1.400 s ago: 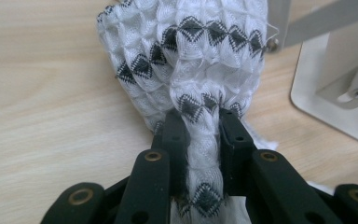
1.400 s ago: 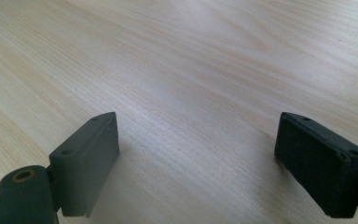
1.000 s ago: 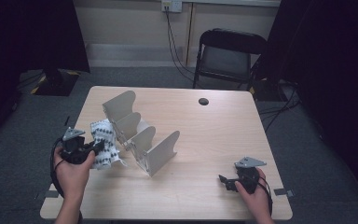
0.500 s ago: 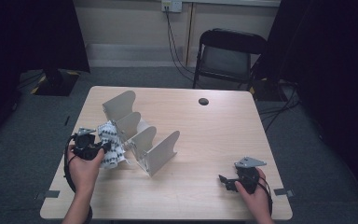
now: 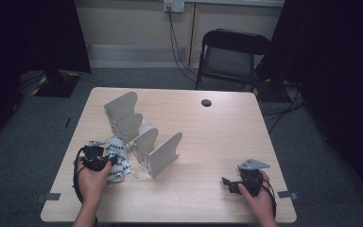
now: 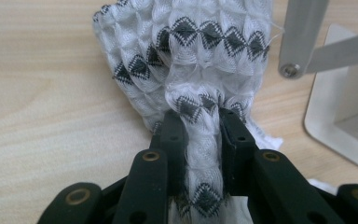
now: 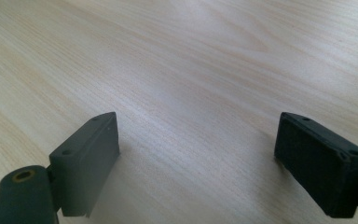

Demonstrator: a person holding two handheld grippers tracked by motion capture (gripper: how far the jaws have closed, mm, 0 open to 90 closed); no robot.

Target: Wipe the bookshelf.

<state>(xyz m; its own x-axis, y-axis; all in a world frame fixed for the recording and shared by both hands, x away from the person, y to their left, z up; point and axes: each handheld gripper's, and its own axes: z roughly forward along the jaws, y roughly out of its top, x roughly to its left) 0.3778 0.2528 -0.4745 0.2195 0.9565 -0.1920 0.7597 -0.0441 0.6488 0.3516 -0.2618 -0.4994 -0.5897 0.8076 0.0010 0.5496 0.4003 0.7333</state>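
Up close, the left claw (image 6: pixel 199 123) pinches a fold of patterned cloth (image 6: pixel 191 60) (beside the metal rack (image 5: pixel 142 137)); the right claw (image 7: pixel 198 158) gapes over bare table (image 7: pixel 191 56).

text: none I can read | labels, brands: none | numbers, signs: none | my note: only a woven diamond pattern on the cloth (image 6: pixel 200 60) my left tongs hold, no lettering in it
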